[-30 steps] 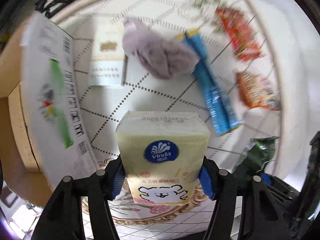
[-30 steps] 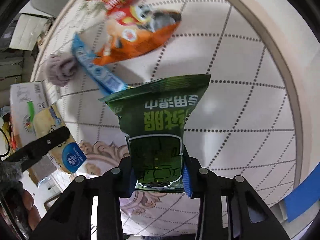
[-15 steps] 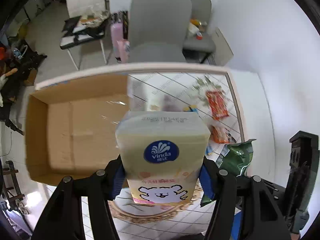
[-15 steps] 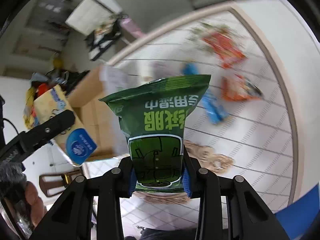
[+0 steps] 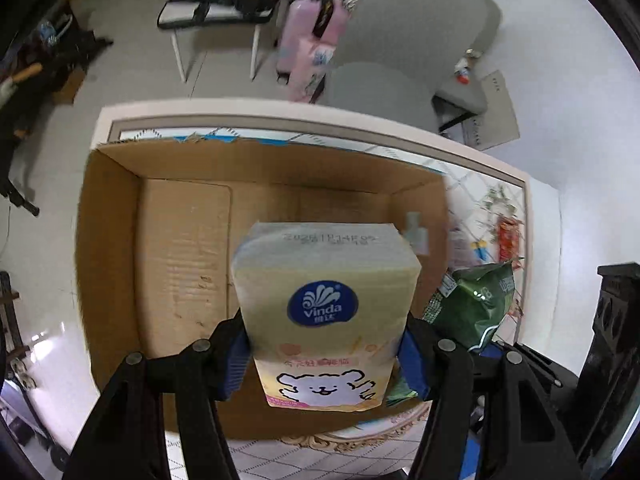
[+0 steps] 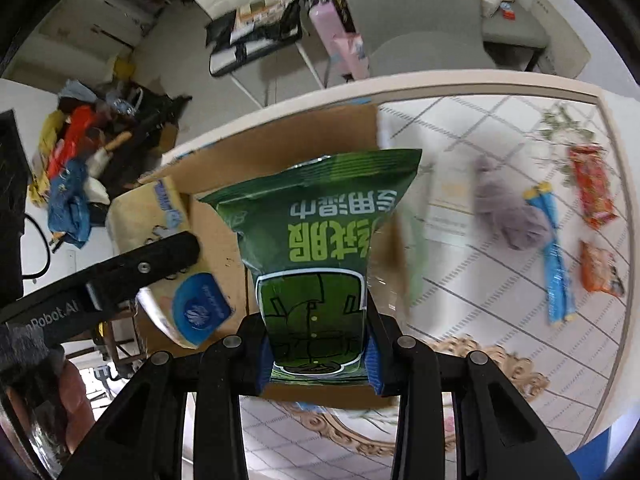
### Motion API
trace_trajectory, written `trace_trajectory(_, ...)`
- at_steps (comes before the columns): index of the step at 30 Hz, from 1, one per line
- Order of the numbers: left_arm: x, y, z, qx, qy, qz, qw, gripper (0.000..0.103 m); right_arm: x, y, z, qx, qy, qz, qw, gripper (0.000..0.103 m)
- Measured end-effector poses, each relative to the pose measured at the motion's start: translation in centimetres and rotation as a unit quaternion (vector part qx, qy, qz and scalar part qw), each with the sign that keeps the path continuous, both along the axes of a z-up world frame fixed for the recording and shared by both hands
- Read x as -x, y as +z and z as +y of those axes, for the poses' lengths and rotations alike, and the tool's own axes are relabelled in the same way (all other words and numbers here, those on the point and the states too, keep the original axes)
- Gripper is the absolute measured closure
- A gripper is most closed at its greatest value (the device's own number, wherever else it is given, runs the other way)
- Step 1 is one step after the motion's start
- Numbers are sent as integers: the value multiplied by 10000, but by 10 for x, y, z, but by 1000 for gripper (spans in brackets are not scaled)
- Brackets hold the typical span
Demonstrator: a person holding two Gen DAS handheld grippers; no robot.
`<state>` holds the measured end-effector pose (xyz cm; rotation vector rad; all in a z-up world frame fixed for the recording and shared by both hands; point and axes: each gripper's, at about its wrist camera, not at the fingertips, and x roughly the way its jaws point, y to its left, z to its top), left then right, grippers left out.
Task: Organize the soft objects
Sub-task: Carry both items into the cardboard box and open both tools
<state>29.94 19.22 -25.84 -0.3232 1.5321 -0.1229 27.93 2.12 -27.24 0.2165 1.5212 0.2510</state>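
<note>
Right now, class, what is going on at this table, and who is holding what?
A person is working with a gripper in each hand. The left gripper is shut on a yellow Vinda tissue pack, held above the open cardboard box. The right gripper is shut on a green wet-wipes pouch, also by the box. Nothing shows inside the box. A purple cloth, a blue packet and red and orange snack packets lie on the table.
</note>
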Motion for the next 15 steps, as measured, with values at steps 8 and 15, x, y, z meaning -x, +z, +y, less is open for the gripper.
trace_trajectory(8, -28, -48, 8, 171, -222, 377, 9989, 43, -40, -47, 37, 556, 195, 145, 9982, 65)
trace_trajectory(15, -49, -64, 1, -225, -418, 533, 9975, 42, -63, -65, 47, 851, 302, 251, 9956, 55)
